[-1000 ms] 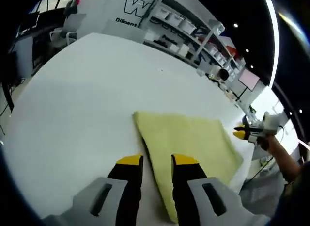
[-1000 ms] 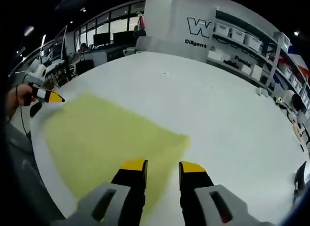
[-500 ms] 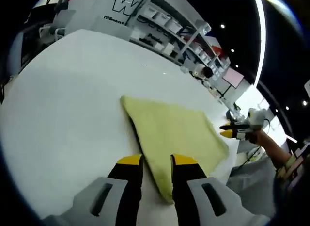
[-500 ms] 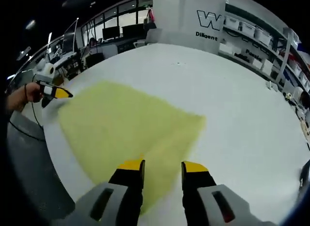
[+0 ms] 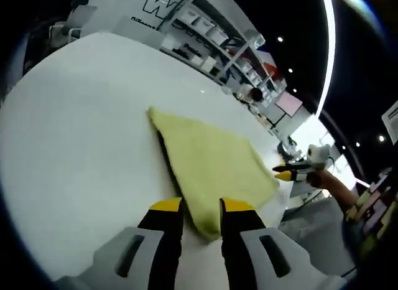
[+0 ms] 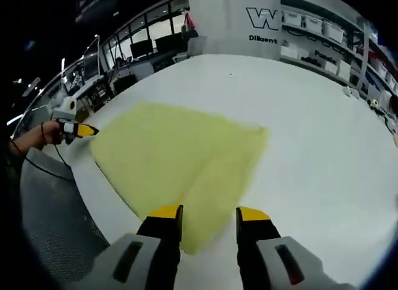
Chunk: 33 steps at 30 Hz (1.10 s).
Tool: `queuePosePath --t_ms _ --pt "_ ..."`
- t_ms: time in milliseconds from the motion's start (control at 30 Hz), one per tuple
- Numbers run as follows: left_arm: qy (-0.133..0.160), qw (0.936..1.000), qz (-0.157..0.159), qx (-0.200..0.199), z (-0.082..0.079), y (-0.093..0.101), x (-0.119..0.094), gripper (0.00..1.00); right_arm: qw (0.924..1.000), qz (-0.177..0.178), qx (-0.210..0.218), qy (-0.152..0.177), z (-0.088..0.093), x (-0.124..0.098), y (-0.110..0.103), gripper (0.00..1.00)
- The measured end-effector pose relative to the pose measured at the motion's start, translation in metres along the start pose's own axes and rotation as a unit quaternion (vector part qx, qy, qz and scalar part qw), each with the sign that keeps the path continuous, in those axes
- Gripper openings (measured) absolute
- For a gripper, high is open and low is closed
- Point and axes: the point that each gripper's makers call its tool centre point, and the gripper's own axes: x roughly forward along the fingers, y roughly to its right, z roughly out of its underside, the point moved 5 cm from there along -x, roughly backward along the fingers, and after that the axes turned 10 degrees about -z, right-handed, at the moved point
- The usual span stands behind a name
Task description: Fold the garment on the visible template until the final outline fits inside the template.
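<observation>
A pale yellow garment [image 5: 208,162] lies folded flat as a rough rectangle on the white table [image 5: 74,134]. My left gripper [image 5: 201,206] hovers open over its near corner, and the cloth edge shows in the gap between the jaws. In the right gripper view the same garment [image 6: 177,156] spreads ahead, and my right gripper [image 6: 208,213] stands open above its nearest corner with nothing clamped. The right gripper [image 5: 291,173] shows at the cloth's far right side, held by a hand. The left gripper [image 6: 78,130] shows beside the cloth's left corner.
The table edge [image 6: 93,196] runs close to the garment, with grey floor below. Shelves with white bins [image 5: 217,38] and a white wall with lettering [image 6: 264,19] stand beyond the far side. Desks with monitors [image 6: 134,53] are at the back left.
Both cameras have shifted. The garment's near corner now sits closer under each pair of jaws. The cloth keeps its shape and both grippers stay open.
</observation>
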Motion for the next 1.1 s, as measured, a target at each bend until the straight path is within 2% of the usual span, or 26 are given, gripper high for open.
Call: queuePosePath --t_ms 133,267,367,467,533,600,633,667,767,867,933,1000,1067,1100 --pt "0.005 0.9999 0.000 0.013 0.004 -0.001 0.001 0.18 0.9996 -0.008 0.026 0.002 0.011 -0.002 -0.001 0.32" --pt "0.003 0.9999 0.008 0.011 0.007 0.000 0.002 0.16 0.9984 -0.026 0.049 0.004 0.019 -0.002 -0.007 0.30" --pt "0.001 0.9998 0.015 0.008 0.010 0.002 0.002 0.14 0.9974 -0.032 0.064 -0.009 0.027 -0.001 -0.008 0.25" --pt "-0.004 0.9998 0.022 0.002 0.014 0.003 0.001 0.09 0.9960 -0.047 0.076 -0.005 0.027 0.000 -0.012 0.16" --pt "-0.003 0.9996 0.028 0.000 0.016 0.003 0.000 0.06 0.9965 -0.047 0.067 -0.016 0.029 0.001 -0.013 0.12" --pt "0.002 0.9990 0.041 -0.016 0.015 0.005 0.000 0.03 0.9955 -0.047 0.079 -0.022 0.029 0.003 -0.013 0.08" --pt "0.004 0.9988 0.046 -0.019 0.015 0.005 0.000 0.00 0.9949 -0.052 0.085 -0.019 0.028 0.003 -0.014 0.00" --pt "0.006 0.9988 0.046 -0.018 0.015 0.004 -0.001 0.00 0.9947 -0.057 0.084 -0.012 0.025 0.003 -0.016 0.00" --pt "0.009 0.9984 0.052 -0.018 0.014 0.006 -0.002 0.00 0.9956 -0.051 0.076 -0.022 0.023 0.003 -0.017 0.00" --pt "0.016 0.9978 0.061 -0.019 0.004 0.008 -0.008 0.00 0.9956 -0.051 0.077 -0.017 0.019 -0.001 -0.018 0.00" --pt "0.036 0.9952 0.090 0.014 -0.010 0.016 -0.014 0.00 0.9940 -0.049 0.098 0.011 0.010 -0.006 -0.015 0.00" --pt "0.028 0.9945 0.097 0.030 -0.014 0.018 -0.015 0.00 0.9904 -0.048 0.124 0.039 0.003 -0.009 -0.013 0.00" --pt "0.023 0.9901 0.111 0.083 -0.020 0.022 -0.016 0.00 0.9884 -0.047 0.133 0.056 -0.001 -0.012 -0.011 0.00" --pt "0.022 0.9881 0.119 0.095 -0.021 0.024 -0.016 0.00 0.9876 -0.046 0.138 0.059 -0.001 -0.012 -0.010 0.00"
